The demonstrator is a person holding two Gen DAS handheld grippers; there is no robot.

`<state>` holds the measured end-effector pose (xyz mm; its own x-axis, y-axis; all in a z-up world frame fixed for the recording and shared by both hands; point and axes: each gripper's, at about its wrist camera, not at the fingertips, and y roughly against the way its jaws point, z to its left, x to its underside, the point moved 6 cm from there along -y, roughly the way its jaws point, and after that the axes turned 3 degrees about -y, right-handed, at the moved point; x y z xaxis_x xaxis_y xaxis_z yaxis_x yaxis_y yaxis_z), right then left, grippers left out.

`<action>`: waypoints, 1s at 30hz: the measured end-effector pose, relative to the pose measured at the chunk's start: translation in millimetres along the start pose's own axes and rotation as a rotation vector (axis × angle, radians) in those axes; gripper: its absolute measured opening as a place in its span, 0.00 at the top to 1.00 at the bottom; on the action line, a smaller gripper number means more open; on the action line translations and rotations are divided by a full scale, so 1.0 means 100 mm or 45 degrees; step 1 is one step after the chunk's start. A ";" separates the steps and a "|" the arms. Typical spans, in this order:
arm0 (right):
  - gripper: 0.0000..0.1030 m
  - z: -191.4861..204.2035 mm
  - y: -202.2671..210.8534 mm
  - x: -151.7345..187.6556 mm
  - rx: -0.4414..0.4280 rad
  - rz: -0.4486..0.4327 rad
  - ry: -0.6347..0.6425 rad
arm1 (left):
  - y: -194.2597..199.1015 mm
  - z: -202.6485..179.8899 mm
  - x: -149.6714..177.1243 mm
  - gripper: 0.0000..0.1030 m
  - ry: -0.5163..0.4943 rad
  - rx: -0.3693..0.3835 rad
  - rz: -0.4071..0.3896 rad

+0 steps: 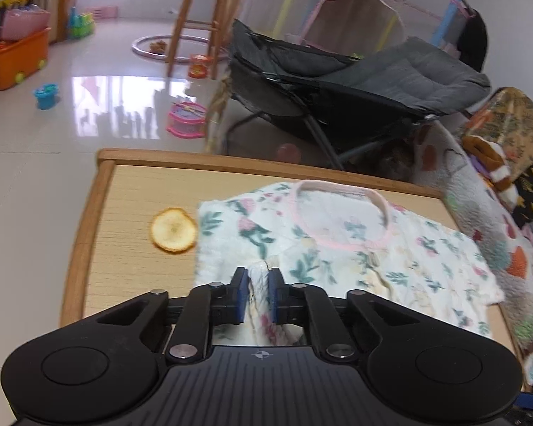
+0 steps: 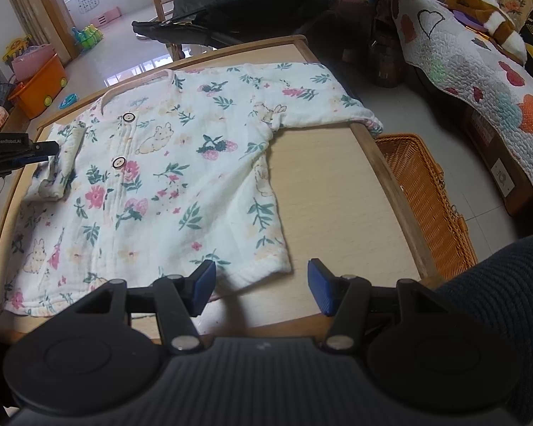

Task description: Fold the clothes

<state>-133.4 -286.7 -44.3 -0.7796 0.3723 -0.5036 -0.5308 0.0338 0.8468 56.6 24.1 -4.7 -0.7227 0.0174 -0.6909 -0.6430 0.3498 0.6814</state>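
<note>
At the near edge of the table point(image 2: 391, 191), the right gripper point(image 2: 263, 285) hangs with its blue pads well apart and nothing between them, just in front of the near right corner of the shirt point(image 2: 167, 163). The shirt is a small floral, quilted one with two buttons down the front, lying flat and face up across most of the tabletop. Its hem runs along the near edge and its pink-trimmed neckline points to the far side. The right sleeve point(image 2: 319, 99) stretches out until the cuff droops over the table's right rim, above a wicker basket point(image 2: 423, 195) on the floor.

On the left side, the left gripper point(image 1: 258, 280) has its pads pinched on a fold of the left sleeve point(image 2: 62, 163), which is already doubled in over the body; the cloth shows squeezed between the pads in the left wrist view.

The fabric looks soft, light and a little puffy, so it should drape and bend wherever it is lifted, and a thin pinch is likely to hold it without slipping. The hem corner beside the right gripper and the hanging right cuff look like the easiest places to take hold, since both offer a free edge.

Farther off, a dried fruit slice point(image 1: 174, 229) lies on the table just left of the shirt's shoulder, and a dark folding chair point(image 1: 355, 81) stands beyond the far edge.
</note>
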 end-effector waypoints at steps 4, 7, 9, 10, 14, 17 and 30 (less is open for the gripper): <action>0.45 -0.01 0.01 0.00 -0.004 -0.003 -0.010 | -0.03 -0.06 0.00 0.91 0.036 0.052 0.013; 0.45 -0.01 0.01 0.00 -0.007 -0.002 -0.012 | -0.05 -0.07 -0.02 0.91 0.152 0.097 0.001; 0.45 -0.01 0.01 0.00 -0.008 -0.003 -0.013 | -0.07 -0.08 -0.03 0.91 0.230 0.122 -0.004; 0.45 -0.01 0.01 0.00 -0.009 -0.003 -0.014 | -0.09 -0.08 -0.02 0.91 0.268 0.134 -0.007; 0.45 -0.02 0.02 -0.01 -0.012 -0.004 -0.020 | -0.17 -0.20 0.00 0.91 0.319 0.172 -0.009; 0.45 -0.02 0.02 0.00 -0.012 -0.004 -0.020 | -0.23 -0.30 0.05 0.91 0.363 0.215 0.010; 0.45 -0.03 0.02 -0.01 -0.015 -0.004 -0.022 | -0.38 -0.77 0.29 0.84 0.411 0.345 0.089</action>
<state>-134.9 -289.2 -42.8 -0.7722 0.3880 -0.5031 -0.5373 0.0239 0.8431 40.6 -61.3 -32.2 -0.8322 -0.2292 -0.5048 -0.5308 0.5923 0.6061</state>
